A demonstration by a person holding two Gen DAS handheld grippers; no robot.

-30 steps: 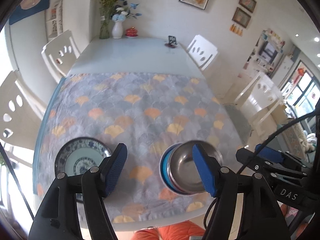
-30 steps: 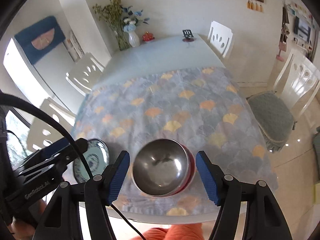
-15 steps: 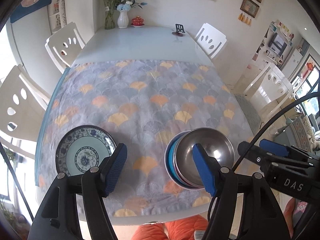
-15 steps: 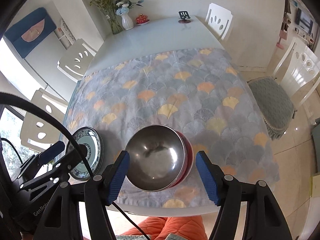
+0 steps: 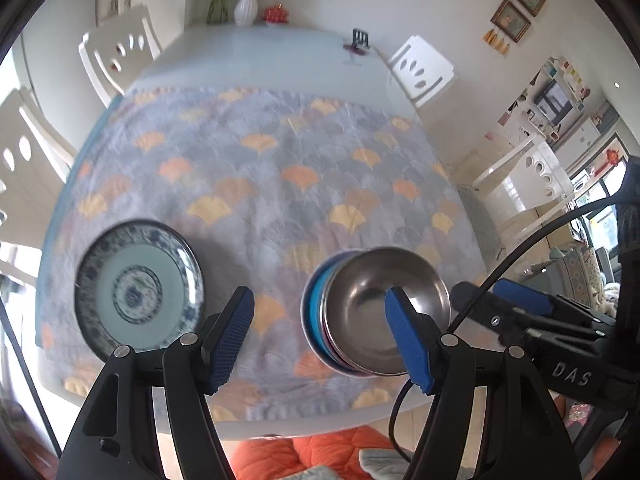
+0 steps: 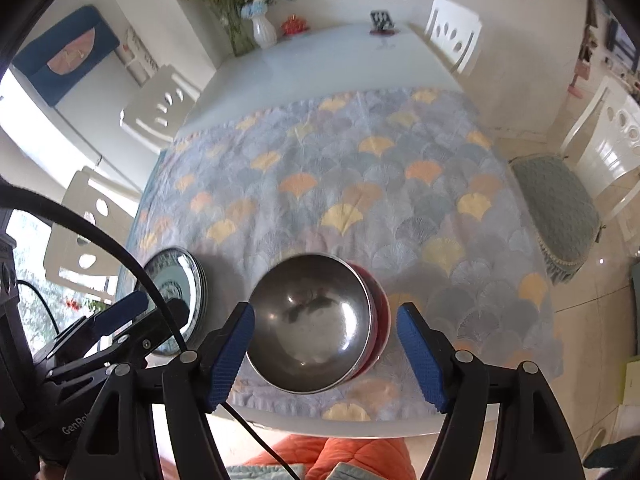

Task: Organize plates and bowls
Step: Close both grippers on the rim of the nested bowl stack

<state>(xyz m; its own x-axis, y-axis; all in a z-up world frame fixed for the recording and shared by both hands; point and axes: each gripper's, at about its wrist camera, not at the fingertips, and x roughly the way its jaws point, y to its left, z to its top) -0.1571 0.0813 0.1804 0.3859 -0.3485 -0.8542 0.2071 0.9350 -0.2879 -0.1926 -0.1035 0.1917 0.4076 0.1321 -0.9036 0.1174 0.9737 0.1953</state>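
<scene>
You held your left gripper (image 5: 318,330) above the near edge of the table (image 5: 256,52), its jaws standing apart with nothing between them. Through that gap showed only the patterned cloth (image 5: 260,184); the blue pad on its right side merely overlapped the bowls in the picture.

Your right gripper (image 6: 326,354) hung over the stack of bowls (image 6: 316,320), and its jaws were opening. The stack sat in the gap between the blue pads as seen from above, but neither pad pressed on it. The top bowl (image 5: 384,312) was bare steel and lay nested in coloured ones: a blue rim showed on its left from the left camera, a red wall on its right from the right camera.

The stack rested on the cloth near the table's front edge. The blue-and-white plate (image 5: 138,288) lay flat on the cloth to the left of the bowls, clearly apart from them, close to the table's left corner.
</scene>
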